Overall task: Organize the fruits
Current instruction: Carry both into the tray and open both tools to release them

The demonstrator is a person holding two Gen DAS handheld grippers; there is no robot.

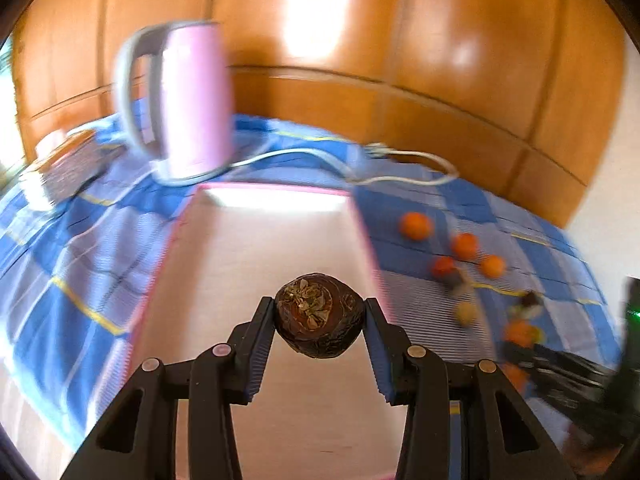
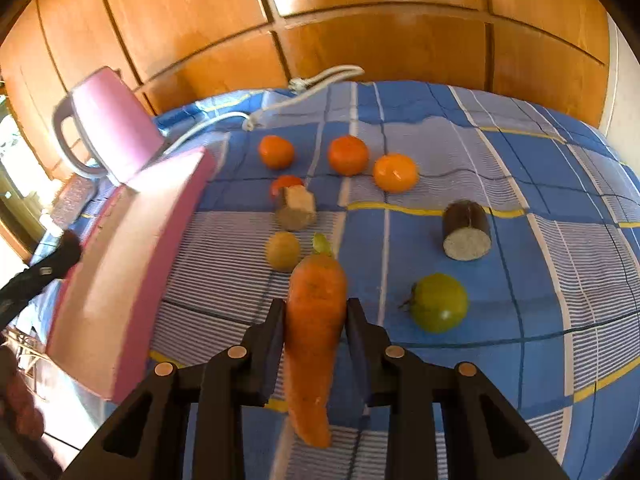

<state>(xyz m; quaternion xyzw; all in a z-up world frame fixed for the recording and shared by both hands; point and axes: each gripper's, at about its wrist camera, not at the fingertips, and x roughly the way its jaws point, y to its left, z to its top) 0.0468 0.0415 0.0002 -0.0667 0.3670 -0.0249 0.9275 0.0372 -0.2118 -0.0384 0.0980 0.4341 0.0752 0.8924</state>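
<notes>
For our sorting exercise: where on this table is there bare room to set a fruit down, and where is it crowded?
Free: the pink tray's bare floor below the left gripper; the cloth right of the dark cut piece and green tomato. Crowded: between the oranges and the carrot in the right gripper.

Home room: wood-panelled cupboards [image 2: 360,8], checked tablecloth [image 2: 520,184], pink kettle [image 1: 188,100].

You are seeing no readable text, label, brand, number or sign in either wrist view.
</notes>
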